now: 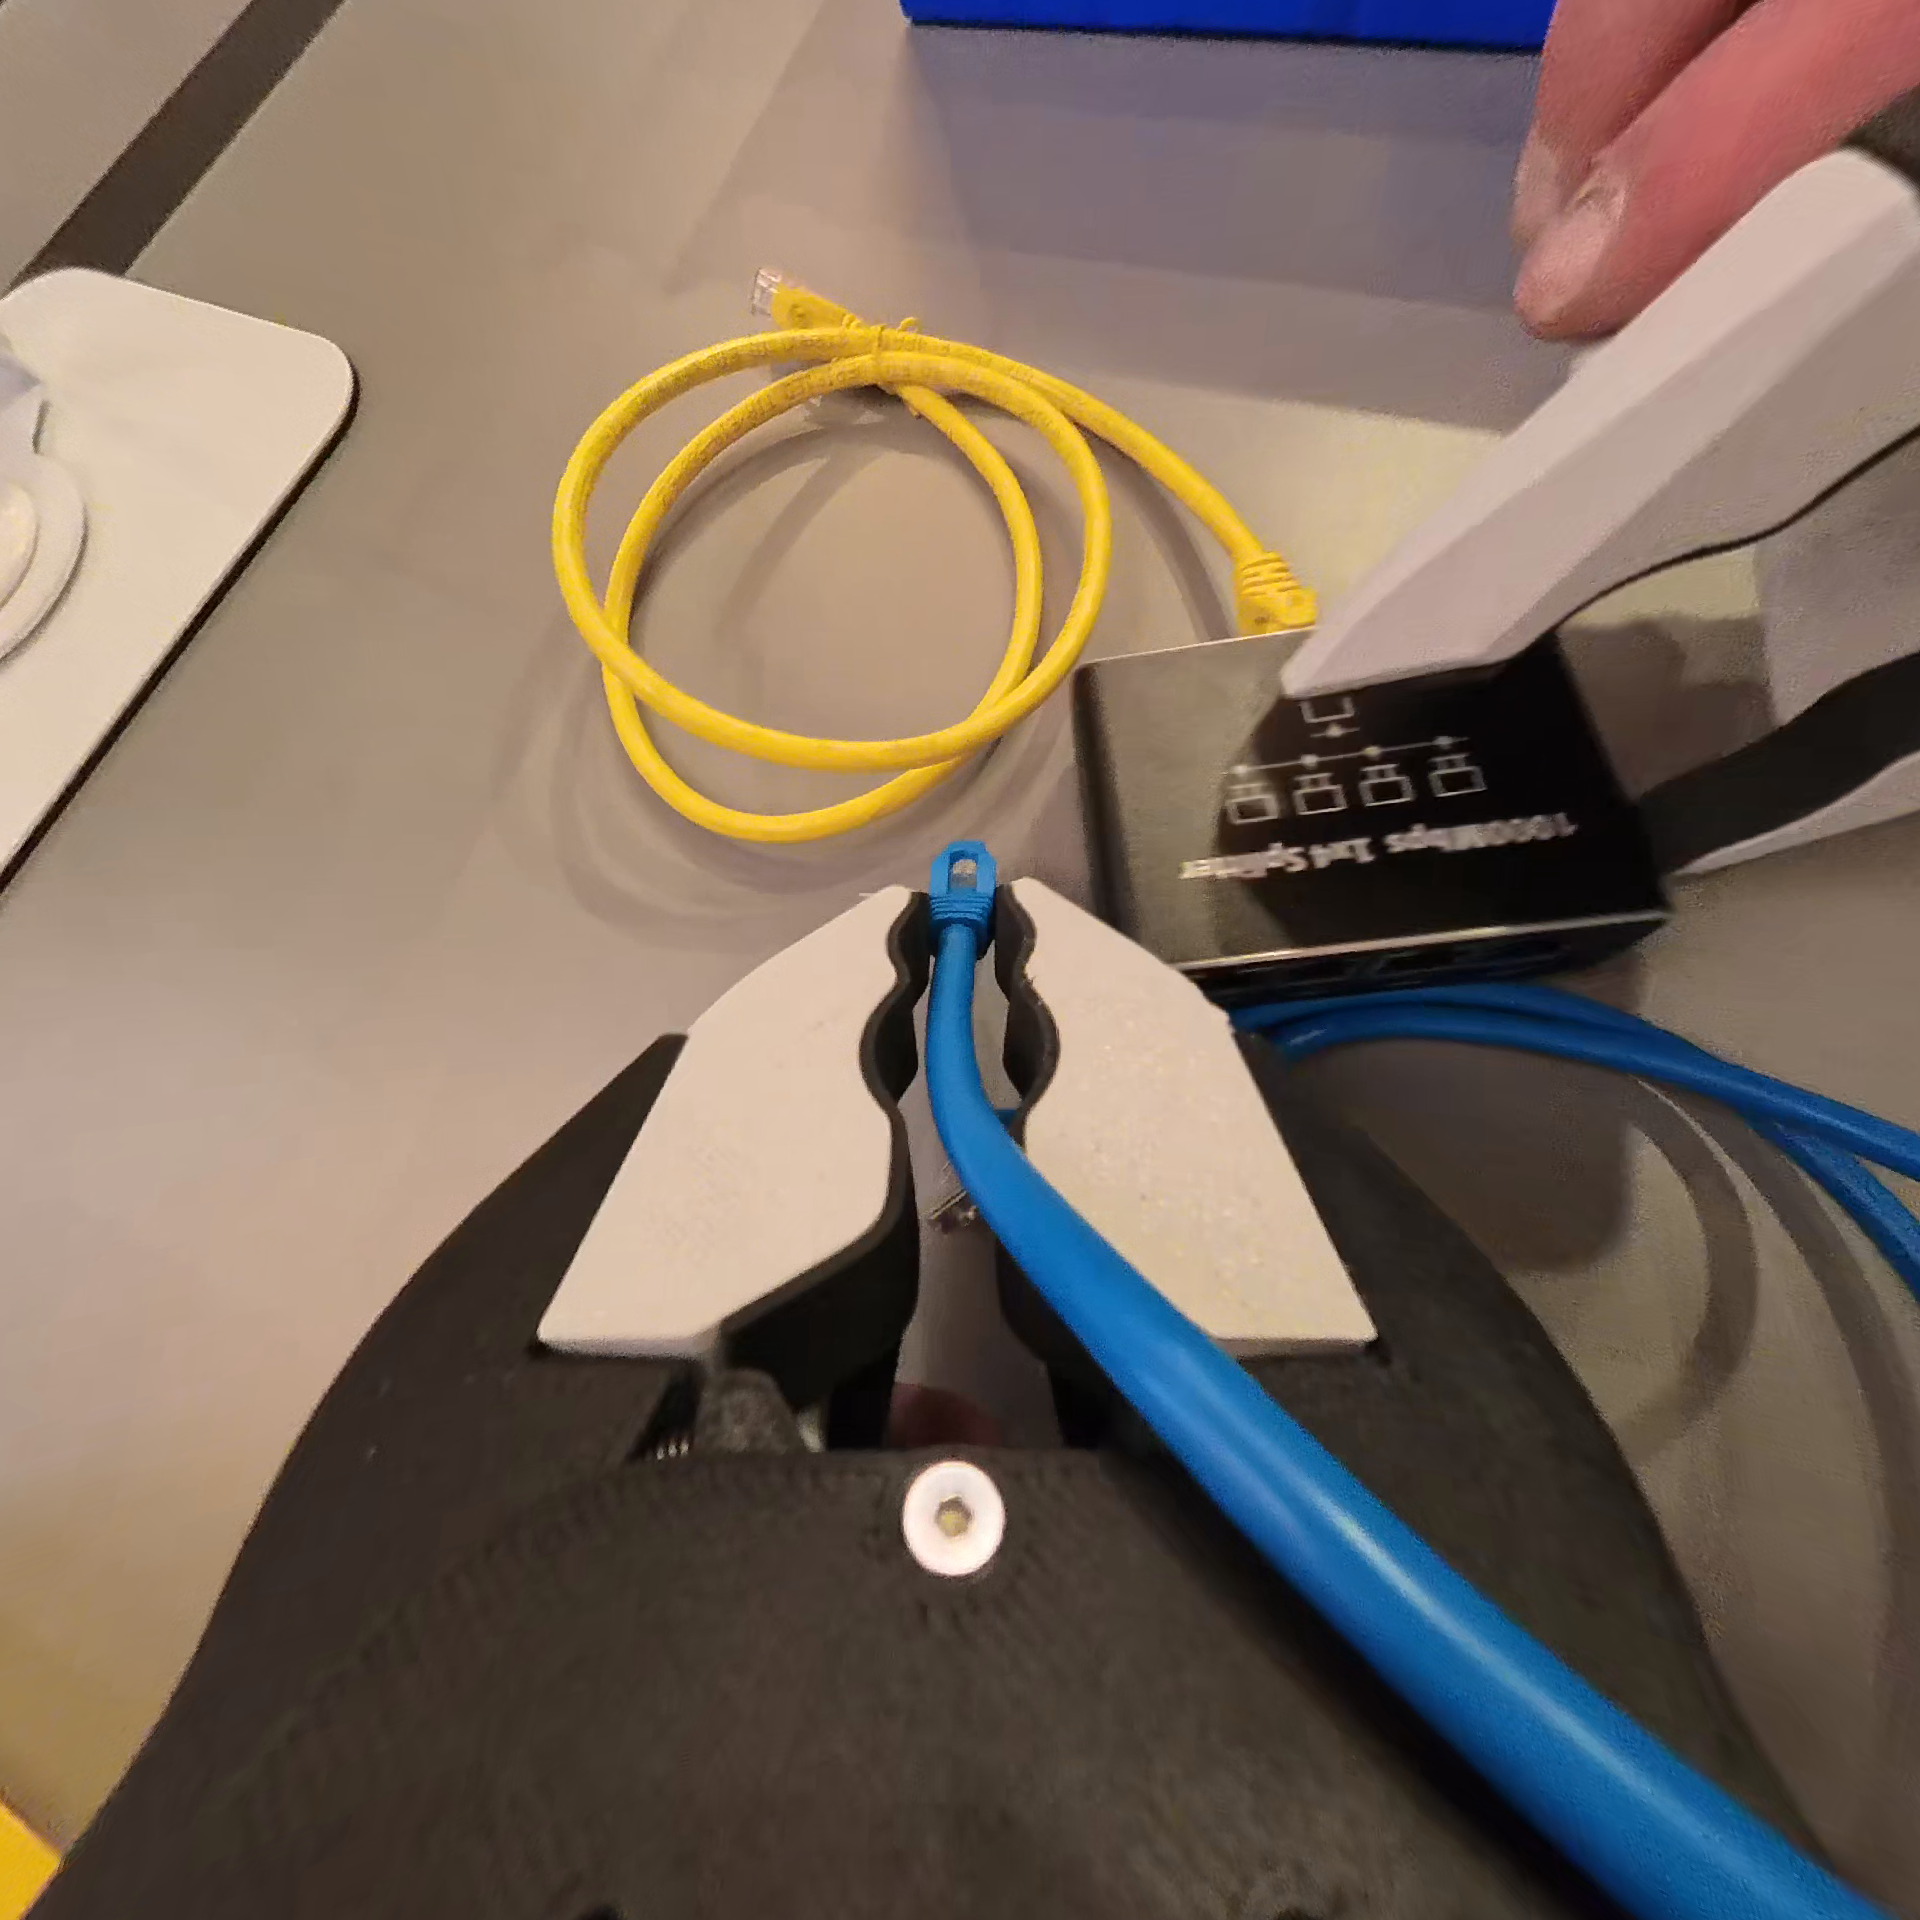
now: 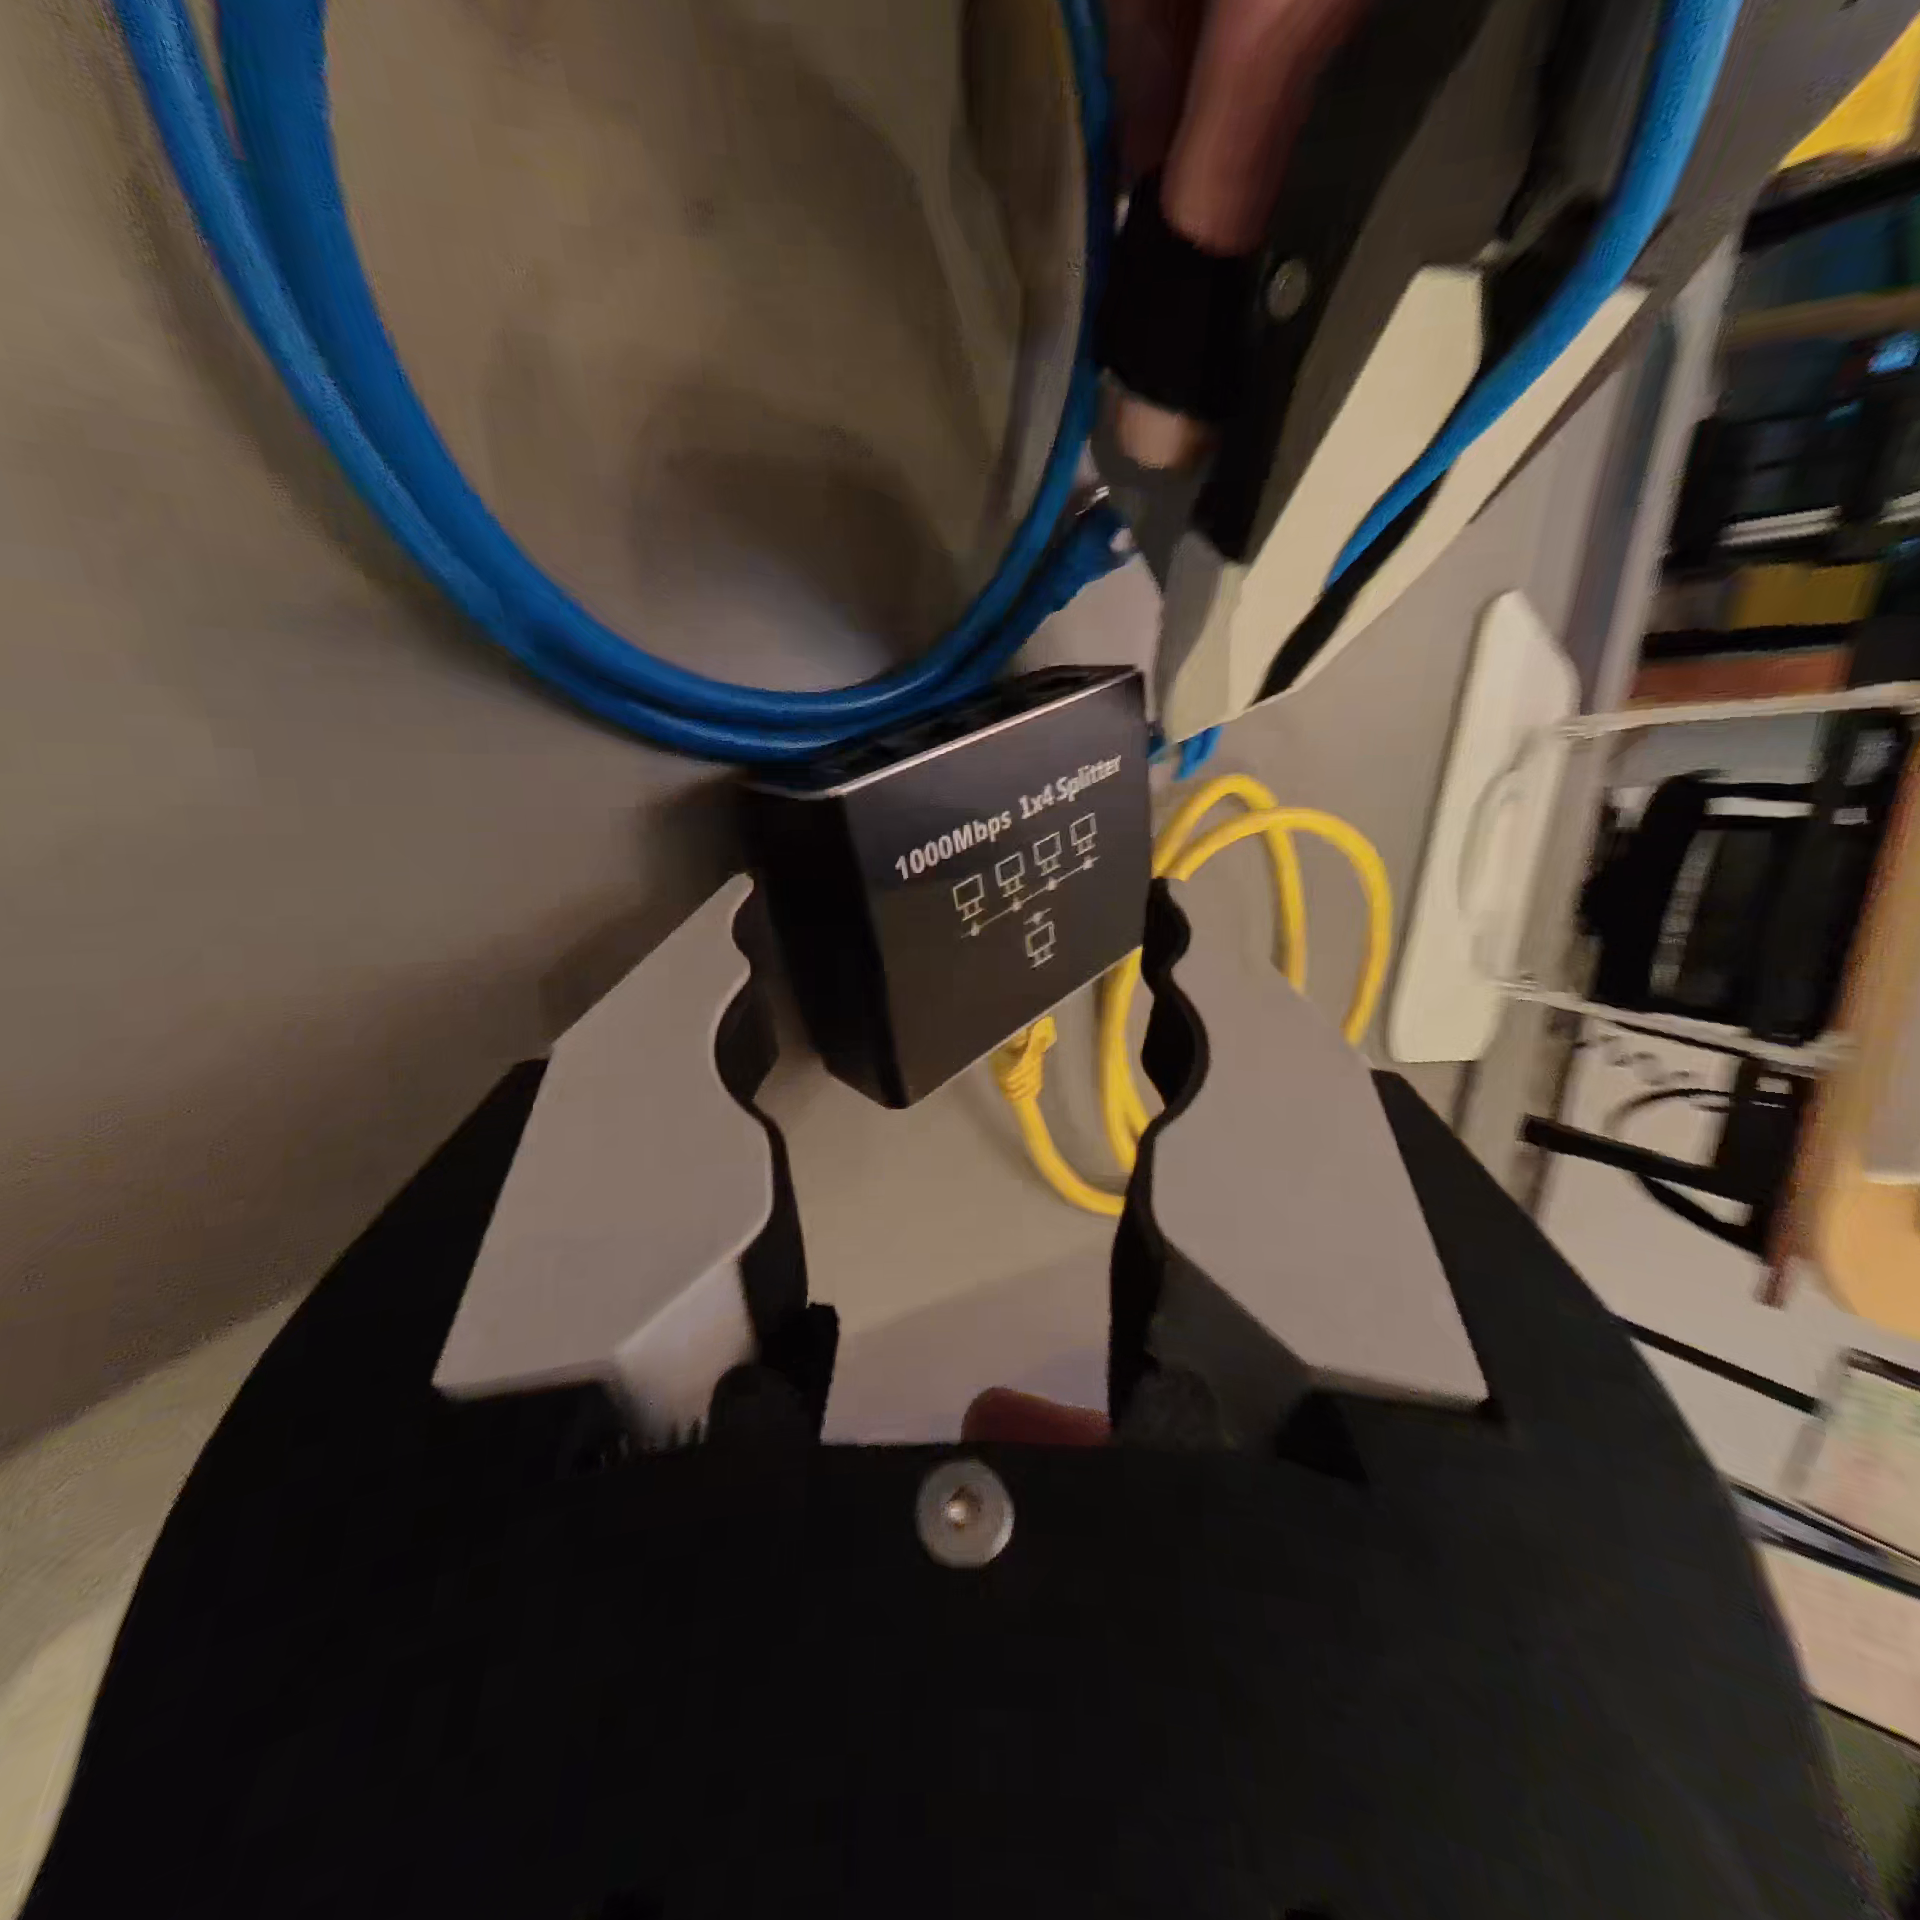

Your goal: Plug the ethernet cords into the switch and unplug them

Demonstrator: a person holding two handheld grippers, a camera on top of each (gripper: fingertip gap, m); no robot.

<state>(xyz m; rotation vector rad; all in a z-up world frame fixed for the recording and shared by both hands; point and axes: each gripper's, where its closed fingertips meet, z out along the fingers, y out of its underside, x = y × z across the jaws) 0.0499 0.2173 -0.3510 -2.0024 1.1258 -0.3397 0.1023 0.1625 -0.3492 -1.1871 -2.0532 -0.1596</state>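
Observation:
My left gripper [image 1: 961, 899] is shut on the blue ethernet cord [image 1: 1091, 1226] just behind its plug [image 1: 961, 868]. The plug is out of the switch, just left of its port face. The black switch [image 1: 1351, 810] lies on the grey table. My right gripper [image 2: 951, 904] is shut on the switch [image 2: 987, 935], with a finger on each side. One of its grey fingers [image 1: 1507, 520] shows over the switch in the left wrist view. A coiled yellow cord [image 1: 831, 582] has one end at the switch's far side [image 1: 1273, 592]; its other plug [image 1: 774, 296] lies loose.
Loops of the blue cord [image 2: 416, 468] lie in front of the switch's ports. A white pad [image 1: 156, 468] sits at the table's left edge, and a blue box [image 1: 1226, 21] at the far edge. A person's finger [image 1: 1621, 208] rests on the right gripper. Shelves [image 2: 1766, 623] stand beyond the table.

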